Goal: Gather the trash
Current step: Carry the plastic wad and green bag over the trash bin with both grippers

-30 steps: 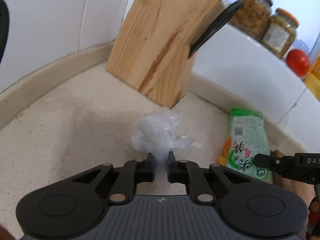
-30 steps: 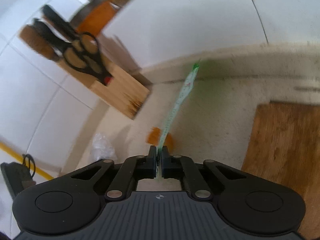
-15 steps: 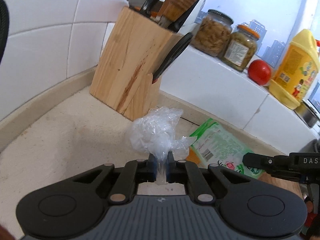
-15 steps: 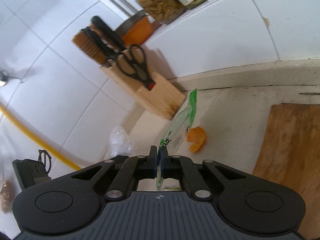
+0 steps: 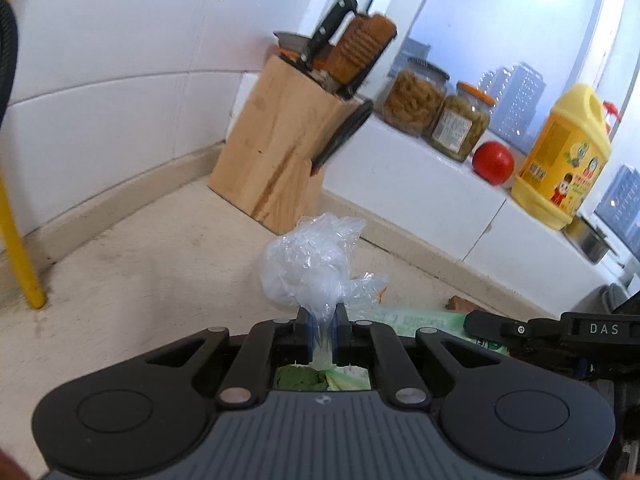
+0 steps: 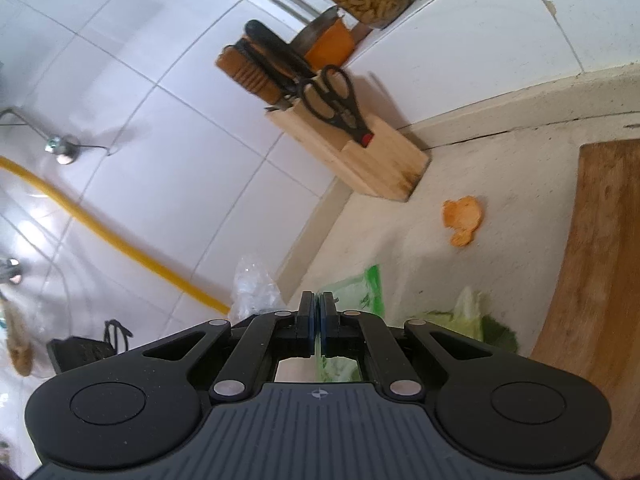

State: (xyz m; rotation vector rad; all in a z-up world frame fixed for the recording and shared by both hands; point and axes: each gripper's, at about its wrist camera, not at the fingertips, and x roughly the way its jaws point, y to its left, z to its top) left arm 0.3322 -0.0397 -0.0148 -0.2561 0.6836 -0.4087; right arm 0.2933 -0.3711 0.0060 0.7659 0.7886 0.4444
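**While both tools hold trash, the carry-off comes next**

With the left tool [image 5: 322,322] clamped on a crumpled clear plastic bag [image 5: 310,270], we have that piece raised above the desk [image 5: 132,276], in front of the knife block [image 5: 280,148]. Our right tool [image 6: 318,322] is pressed together on the edge of a green wrapper [image 6: 370,292], which hangs from the closed fingers; the left view shows the same wrapper spread just under the bag.

We judge the step in hand to be the carry: two pieces are gripped and lifted, and neither is yet at a bin. No bin shows in either view, so we cannot say where they go.

Some trash remains on the desk. An orange peel [image 6: 462,218] lies near the knife block, beside the wooden cutting board [image 6: 600,264], and some leafy green scraps [image 6: 474,318] sit close under the right tool.

Next we would need to take both loads to the bin, keeping each grip firm, since the thin bag and the slippery wrapper could slide out. Only after releasing them could we come back for the peel and the leaves.
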